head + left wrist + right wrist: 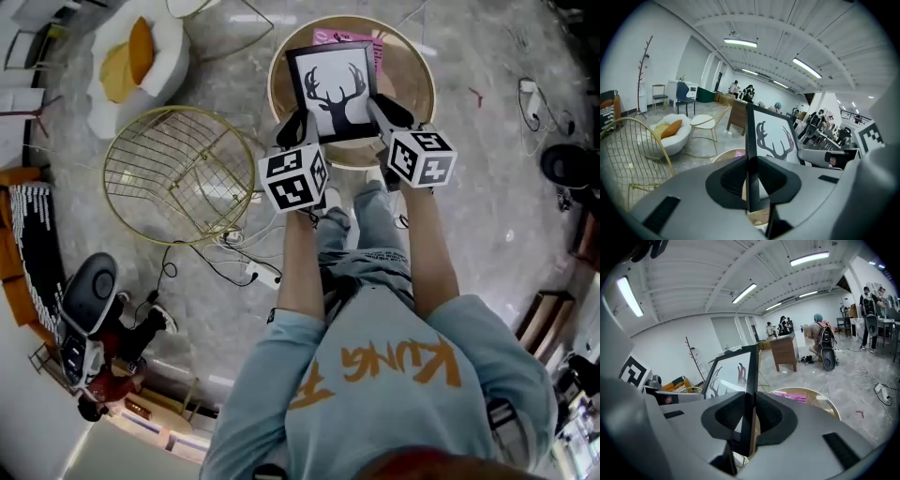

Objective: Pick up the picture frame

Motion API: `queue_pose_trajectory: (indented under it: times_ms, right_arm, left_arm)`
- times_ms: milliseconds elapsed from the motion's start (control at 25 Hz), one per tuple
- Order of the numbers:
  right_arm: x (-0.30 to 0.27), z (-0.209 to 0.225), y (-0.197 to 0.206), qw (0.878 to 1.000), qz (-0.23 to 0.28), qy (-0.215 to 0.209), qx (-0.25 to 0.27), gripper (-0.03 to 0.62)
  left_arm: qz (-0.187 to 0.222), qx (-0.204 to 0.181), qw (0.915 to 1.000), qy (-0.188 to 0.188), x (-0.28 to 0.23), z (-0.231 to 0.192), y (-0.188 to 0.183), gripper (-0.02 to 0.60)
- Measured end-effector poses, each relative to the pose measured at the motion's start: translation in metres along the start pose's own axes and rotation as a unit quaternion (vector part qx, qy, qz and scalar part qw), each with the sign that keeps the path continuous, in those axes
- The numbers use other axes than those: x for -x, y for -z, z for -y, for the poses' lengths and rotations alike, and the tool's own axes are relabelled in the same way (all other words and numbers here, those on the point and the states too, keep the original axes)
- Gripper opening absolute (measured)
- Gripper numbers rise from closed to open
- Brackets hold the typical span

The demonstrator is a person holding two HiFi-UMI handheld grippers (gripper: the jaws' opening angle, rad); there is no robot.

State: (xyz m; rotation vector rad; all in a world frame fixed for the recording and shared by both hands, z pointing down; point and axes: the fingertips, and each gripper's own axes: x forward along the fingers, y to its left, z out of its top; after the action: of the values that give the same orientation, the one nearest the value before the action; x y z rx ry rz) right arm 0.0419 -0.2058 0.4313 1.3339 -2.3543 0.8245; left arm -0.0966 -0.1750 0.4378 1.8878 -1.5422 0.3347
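A black picture frame (pixel 333 89) with a white print of deer antlers hangs in the air above a round wooden table (pixel 412 70). My left gripper (pixel 298 124) is shut on the frame's left edge (pixel 751 154). My right gripper (pixel 380 111) is shut on its right edge (pixel 750 394). In both gripper views the thin black edge stands upright, pinched between the jaw pads. The frame's antler print (pixel 776 140) faces up towards the head camera.
A pink sheet (pixel 361 42) lies on the table under the frame. A gold wire chair (pixel 178 173) stands to the left, a white seat with an orange cushion (pixel 136 52) beyond it. Cables and a power strip (pixel 258 272) lie on the floor.
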Motion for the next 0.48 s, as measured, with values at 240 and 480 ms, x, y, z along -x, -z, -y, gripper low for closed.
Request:
queue_pose_trajectory:
  times_ms: [240,480]
  right_arm:
    - [0.015,-0.012,-0.061,0.998,0.056,0.002,0.015,0.069]
    - [0.032,-0.023,-0.119,0.992,0.113,0.011,0.048,0.071]
  left_arm:
    - [0.056,-0.030,0.9978,0.018,0.015,0.015,-0.062,0.081]
    - [0.106,-0.058,0.9919,0.039,0.026,0.030,-0.117,0.081]
